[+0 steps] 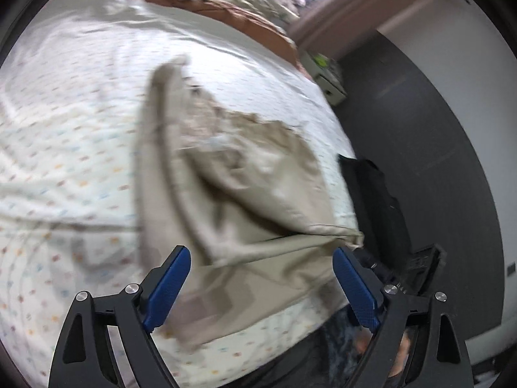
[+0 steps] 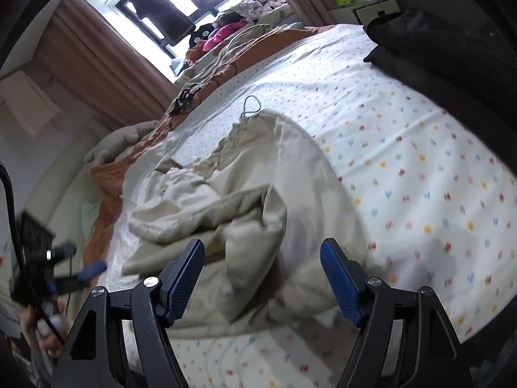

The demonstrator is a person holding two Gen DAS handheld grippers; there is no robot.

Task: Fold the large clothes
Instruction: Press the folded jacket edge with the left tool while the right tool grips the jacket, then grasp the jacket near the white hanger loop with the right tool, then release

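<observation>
Beige garment (image 2: 245, 194) lying rumpled near the bed (image 2: 420, 161) front edge, drawstring waist toward the far side, one fold bunched on top. Left gripper (image 1: 261, 278) spread wide, nothing held. Right gripper (image 2: 261, 271) about half open above the cloth, pads clear of it. Likely light, limp, non-slip, prone to bunching; best pinched at a hem or waistband corner, single layer. No containers in use; small white box (image 1: 329, 80) beyond the far corner, contents unreadable.
</observation>
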